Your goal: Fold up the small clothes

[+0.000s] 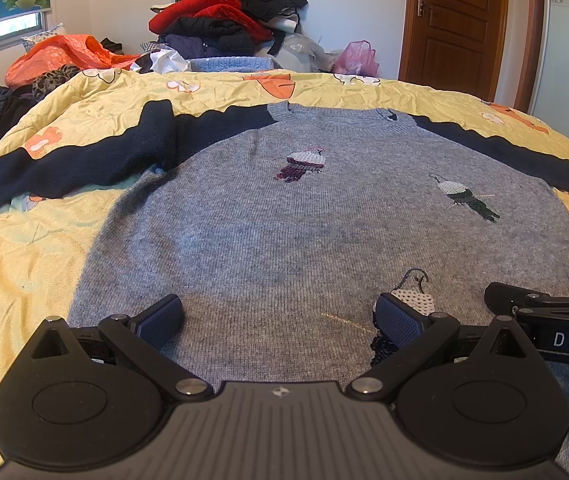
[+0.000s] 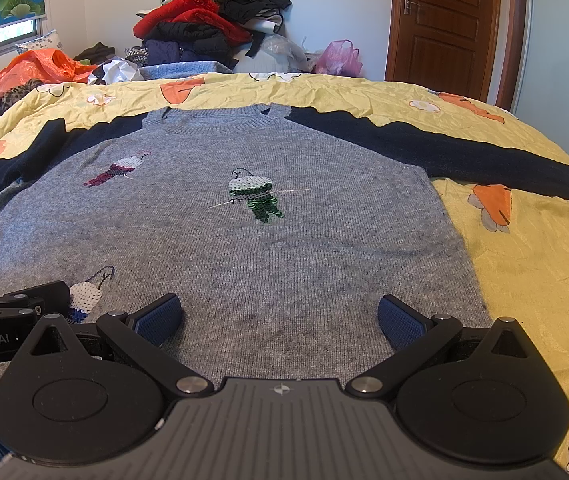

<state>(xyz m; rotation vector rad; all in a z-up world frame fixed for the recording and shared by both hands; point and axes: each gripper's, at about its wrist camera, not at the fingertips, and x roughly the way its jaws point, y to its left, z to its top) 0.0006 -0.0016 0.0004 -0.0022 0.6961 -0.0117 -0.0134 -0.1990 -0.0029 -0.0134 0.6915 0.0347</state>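
Yellow flowery bedding covers the bed [image 1: 244, 88], and a grey sweater [image 1: 284, 220] lies flat on it, front side up. Past the sweater, at the far side of the bed, sits a big messy pile of clothes [image 1: 224, 16], with a brown door [image 1: 452, 20] off to the right of that pile.

Spread out this way, the sweater looks ready for folding. Its neck hole [image 1: 336, 114] points away, toward the pile, and its bottom edge is nearest the cameras. So its long line runs from the near edge of the bed toward the pile. Its dark blue sleeves stick out sideways. The right sleeve [image 2: 444, 152] lies straight. The left sleeve [image 1: 84, 164] is bent, and its end is doubled back toward the neck.

The left claw [image 1: 280, 318] sits low over the bottom part of the sweater, with its two blue pads wide apart and nothing between them. The right claw [image 2: 280, 318] is just beside it, over the same bottom part but nearer the right side, also wide apart and holding nothing. I think they sit there to take hold of the bottom edge, one near each side, so the sweater can be lifted evenly. Nothing is folded yet
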